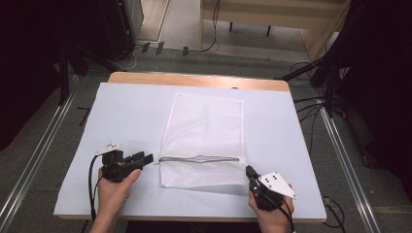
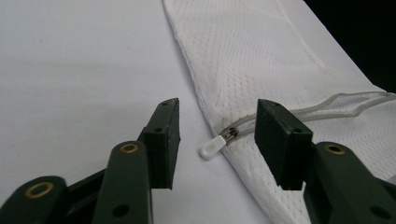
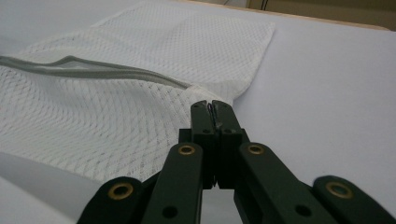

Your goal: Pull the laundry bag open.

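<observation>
The white-covered table (image 1: 131,121) carries a white mesh zip bag (image 1: 204,126) at centre frame. To work its grey zipper (image 1: 199,158) cleanly, close squarely on the small white zipper pull (image 2: 211,148). The left gripper (image 2: 217,123), lower left, has jaws apart around it; the right gripper (image 3: 212,108), lower right, is clamped on the bag's corner.

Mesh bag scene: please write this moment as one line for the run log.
left tongs: open around zipper pull, not touching | right tongs: shut on mesh bag edge | zipper: partly open
</observation>
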Demonstrator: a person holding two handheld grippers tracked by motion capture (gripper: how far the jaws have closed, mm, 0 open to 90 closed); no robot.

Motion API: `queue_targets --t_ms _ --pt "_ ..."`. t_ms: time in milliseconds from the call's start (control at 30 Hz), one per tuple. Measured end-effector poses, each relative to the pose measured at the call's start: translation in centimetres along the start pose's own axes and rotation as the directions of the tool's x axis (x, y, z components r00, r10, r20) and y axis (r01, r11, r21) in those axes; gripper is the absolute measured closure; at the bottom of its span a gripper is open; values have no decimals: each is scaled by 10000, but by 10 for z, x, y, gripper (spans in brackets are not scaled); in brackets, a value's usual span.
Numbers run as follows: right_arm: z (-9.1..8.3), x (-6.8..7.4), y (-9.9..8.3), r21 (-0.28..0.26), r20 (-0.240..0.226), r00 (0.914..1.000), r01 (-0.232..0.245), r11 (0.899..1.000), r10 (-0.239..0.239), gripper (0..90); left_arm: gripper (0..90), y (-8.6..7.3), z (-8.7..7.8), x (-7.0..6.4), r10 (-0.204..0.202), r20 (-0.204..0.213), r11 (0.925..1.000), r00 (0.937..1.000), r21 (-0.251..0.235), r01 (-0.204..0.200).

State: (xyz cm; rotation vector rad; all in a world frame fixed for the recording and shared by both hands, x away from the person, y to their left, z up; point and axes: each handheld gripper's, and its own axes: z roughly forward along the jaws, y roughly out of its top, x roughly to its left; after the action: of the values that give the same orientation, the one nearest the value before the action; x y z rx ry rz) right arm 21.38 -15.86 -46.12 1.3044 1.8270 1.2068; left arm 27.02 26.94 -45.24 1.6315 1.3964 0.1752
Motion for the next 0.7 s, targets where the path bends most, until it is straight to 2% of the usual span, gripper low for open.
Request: queue_targets --t_ms 100,167,200,233,267,300,333,367,400,467,500,533,700 --pt "1 -5 0 -4 -316 9991 -268 9996 268 862 411 -1 -7 -1 431 -133 9984 9990 -355 -436" --pt "2 -9 0 14 -619 9970 -466 9989 466 727 293 -1 -12 -2 681 -367 9960 9970 -548 -701" --pt "2 -11 0 32 -803 9951 -570 9984 571 652 243 -1 -12 -2 681 -367 9960 9970 -548 -701" --pt "2 -13 1 30 -995 9928 -671 9977 670 596 205 -2 -16 -3 1062 -535 9913 9929 -722 -1099" --pt "2 -15 1 56 -1191 9904 -702 9975 704 541 169 -2 -18 -4 1212 -567 9892 9910 -756 -1254" --pt "1 -17 3 146 -1314 9886 -716 9973 729 489 142 -2 -21 -4 1359 -554 9868 9892 -809 -1401" --pt "1 -17 3 146 -1314 9886 -716 9973 729 489 138 -2 -21 -4 1359 -554 9868 9892 -809 -1401" --pt "-1 -20 6 146 -1432 9882 -536 9985 551 416 122 -3 -23 -4 1513 -519 9840 9871 -875 -1555" --pt "-2 -22 7 153 -1514 9866 -592 9981 609 382 94 -4 -27 -4 1836 -406 9775 9822 -984 -1868" --pt "-4 -27 9 75 -1545 9864 -546 9985 551 345 29 -5 -32 -3 2102 -309 9706 9772 -1136 -2124" --pt "-5 -29 9 90 -1520 9868 -547 9985 555 333 18 -6 -34 -2 2090 -276 9696 9775 -1240 -2108" --pt "-6 -32 10 51 -1511 9873 -495 9988 497 315 18 -6 -37 0 2022 -252 9694 9790 -1370 -2037" --pt "-11 -45 11 -25 -1217 9910 -569 9984 561 272 13 -7 -46 6 2171 -533 9618 9747 -1587 -2229"
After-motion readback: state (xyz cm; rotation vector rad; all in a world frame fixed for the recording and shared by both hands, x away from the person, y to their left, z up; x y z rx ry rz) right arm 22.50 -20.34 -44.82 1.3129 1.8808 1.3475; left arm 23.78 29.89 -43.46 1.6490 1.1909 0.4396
